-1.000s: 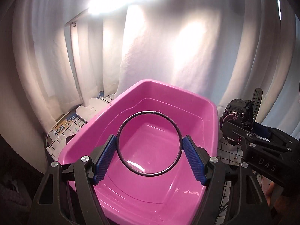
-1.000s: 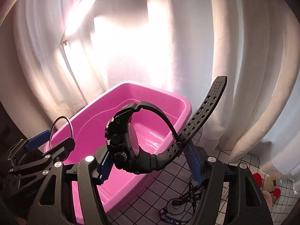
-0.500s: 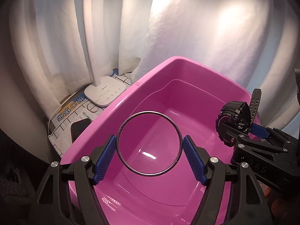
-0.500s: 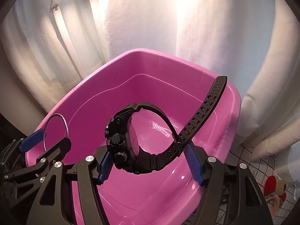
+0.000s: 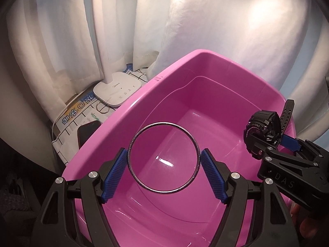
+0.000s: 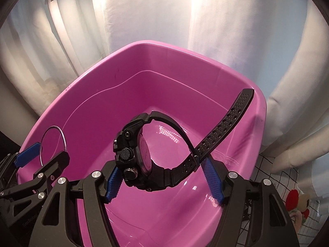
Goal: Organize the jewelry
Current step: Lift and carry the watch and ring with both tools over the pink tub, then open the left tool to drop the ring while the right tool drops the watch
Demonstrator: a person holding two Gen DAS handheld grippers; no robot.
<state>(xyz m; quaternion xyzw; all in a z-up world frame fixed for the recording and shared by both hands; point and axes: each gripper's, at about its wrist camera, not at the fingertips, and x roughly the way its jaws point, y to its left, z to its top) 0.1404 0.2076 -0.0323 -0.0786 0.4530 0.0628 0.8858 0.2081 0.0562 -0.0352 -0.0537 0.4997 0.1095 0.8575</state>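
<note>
Two hand-held grippers hang over an open pink tub (image 5: pixel 216 86), each carrying a piece of jewelry ready to be set down inside. The left gripper (image 5: pixel 163 165) has its blue pads clamped on opposite sides of a thin metal bangle (image 5: pixel 131 144), which stands on edge in the air above the tub floor. The right gripper (image 6: pixel 162 180) is clenched on a chunky black sports watch (image 6: pixel 133 154), gripped across its looped band, with the case to the left and the long perforated strap end sticking up and out toward the tub's far right rim. The likeliest mishap from here is a bad drop: the bangle, thin, round and held on edge, would probably roll or bounce on the glossy plastic if let go from this height. The watch's free strap tail could catch the rim or a pad as the jaws part, tipping the heavy case onto its face. The two grippers also sit close together over the tub, so a careless swing could knock one piece against the other. Both items look intact, the bangle slightly scuffed at its lower edge.
</note>
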